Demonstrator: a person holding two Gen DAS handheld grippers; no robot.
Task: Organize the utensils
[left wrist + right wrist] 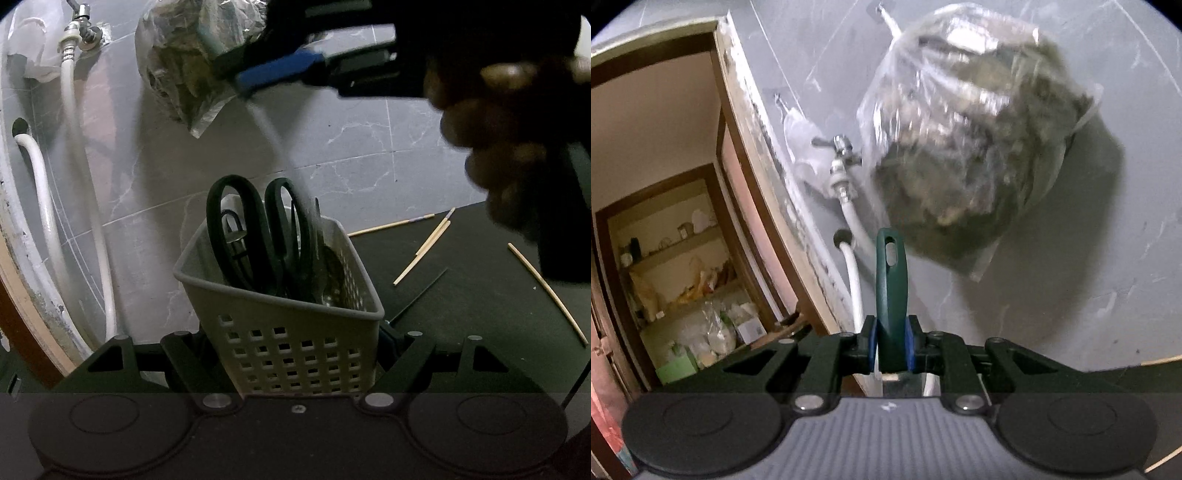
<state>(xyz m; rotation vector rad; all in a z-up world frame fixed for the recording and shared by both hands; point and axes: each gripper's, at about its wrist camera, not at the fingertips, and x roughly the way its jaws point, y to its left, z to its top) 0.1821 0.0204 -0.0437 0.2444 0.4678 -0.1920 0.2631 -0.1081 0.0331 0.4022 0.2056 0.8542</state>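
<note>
The left tool (pixel 295 354) is closed on the sides of a grey perforated utensil basket (pixel 280 325), which holds black-handled scissors (pixel 258 236) and a metal spoon (pixel 332 273) and sits by the tiled wall at the edge of the dark worktop (pixel 480 295), where several wooden chopsticks (pixel 421 254) lie scattered. The right tool (pixel 892 350) is clamped by its blue pads (pixel 910 347) on the green handle (pixel 891 280) of a utensil. In the left wrist view that utensil's blurred metal shaft (pixel 280 155) slants down toward the basket.
</note>
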